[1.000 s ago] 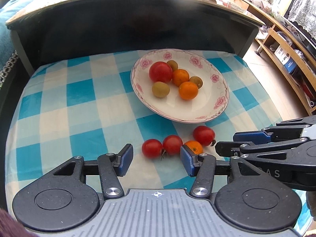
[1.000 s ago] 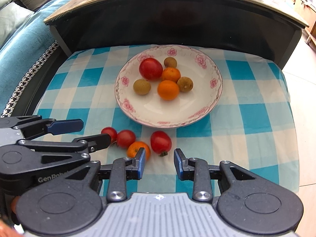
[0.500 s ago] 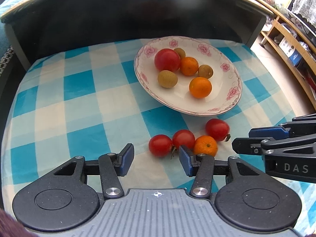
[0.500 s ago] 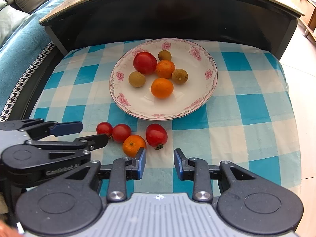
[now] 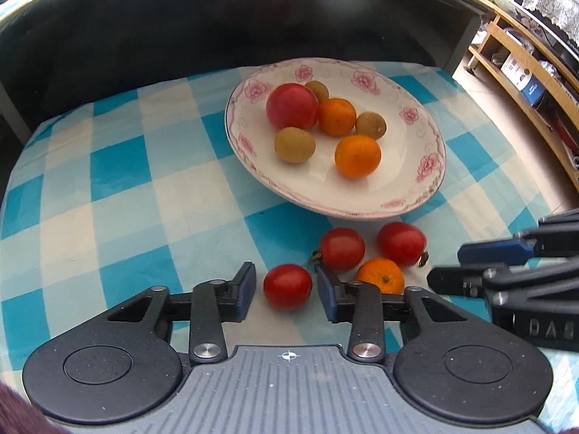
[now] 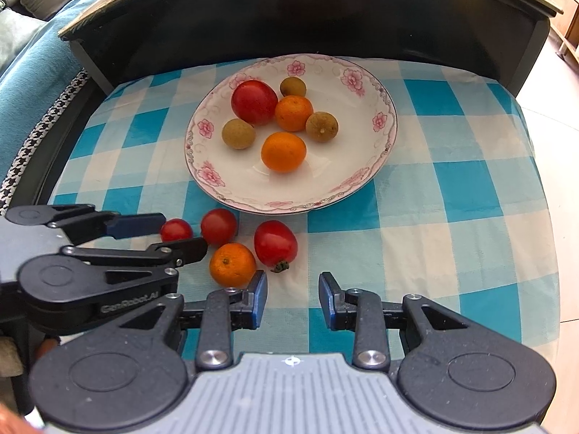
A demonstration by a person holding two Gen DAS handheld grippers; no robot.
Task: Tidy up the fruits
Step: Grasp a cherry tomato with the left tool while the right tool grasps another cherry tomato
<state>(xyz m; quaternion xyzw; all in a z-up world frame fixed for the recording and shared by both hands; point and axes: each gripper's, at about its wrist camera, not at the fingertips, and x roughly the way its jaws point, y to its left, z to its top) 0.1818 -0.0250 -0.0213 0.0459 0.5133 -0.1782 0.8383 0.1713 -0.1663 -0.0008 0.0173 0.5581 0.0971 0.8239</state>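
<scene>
Left gripper (image 5: 286,294) closing around a tomato (image 5: 287,286), pads not yet touching. Right gripper (image 6: 292,300), narrowly parted, holds nothing; orange (image 6: 232,264) at its ten o'clock.

Glossy glazed plate (image 5: 427,137), matt checked cloth (image 5: 119,195), smooth shiny tomato (image 5: 287,286), probably plastic matt claw (image 5: 286,294)
</scene>
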